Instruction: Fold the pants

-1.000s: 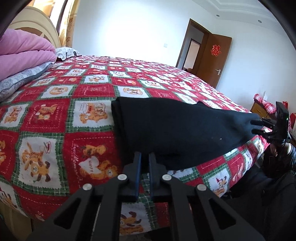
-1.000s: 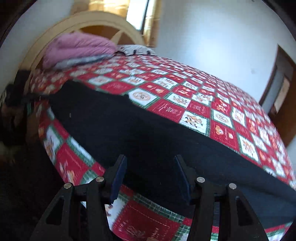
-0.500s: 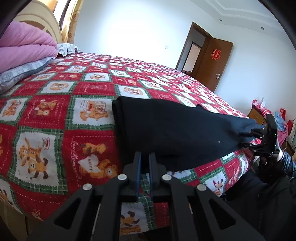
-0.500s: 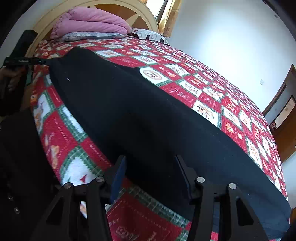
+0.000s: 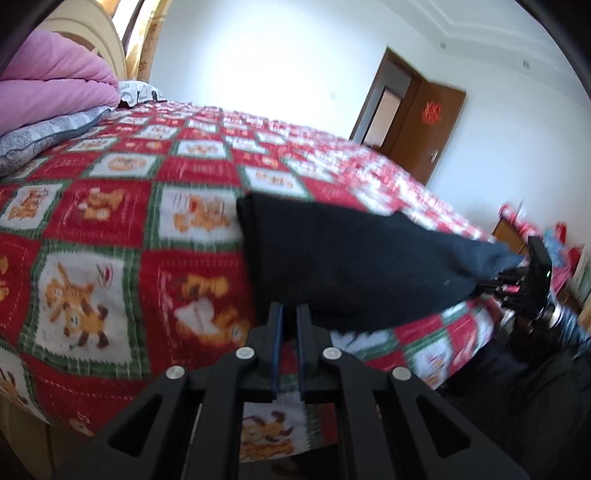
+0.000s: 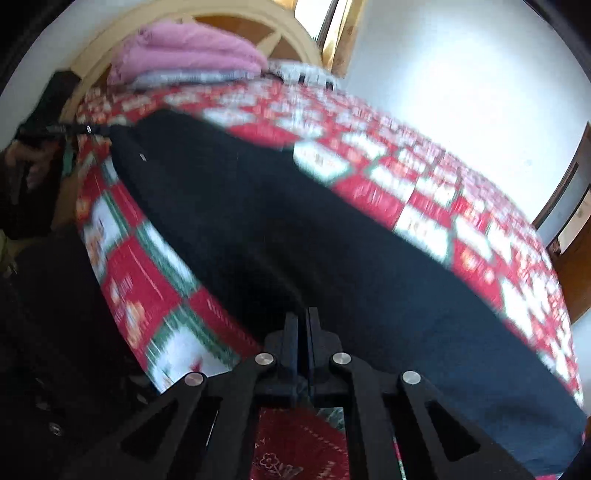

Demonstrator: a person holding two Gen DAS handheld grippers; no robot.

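Black pants [image 5: 354,258] lie lengthwise along the near edge of a bed with a red and green cartoon quilt [image 5: 122,221]. My left gripper [image 5: 290,314] is shut on the near edge of the pants at one end. My right gripper [image 6: 303,321] is shut on the near edge of the pants [image 6: 295,236] towards the other end. In the left wrist view the right gripper [image 5: 517,280] shows at the far end of the pants. In the right wrist view the left gripper [image 6: 74,129] shows at the far left corner. Both views are blurred.
A pink blanket and grey pillows [image 5: 55,96] are stacked at the headboard [image 6: 229,26]. A brown door [image 5: 424,125] stands open at the far wall. A bedside cabinet [image 5: 513,229] stands past the bed's far corner. The person's dark clothing [image 6: 48,314] is close to the bed edge.
My right gripper was open over the pants and has now shut on their near edge. My left gripper stayed shut on the pants. Both views have shifted and blurred.
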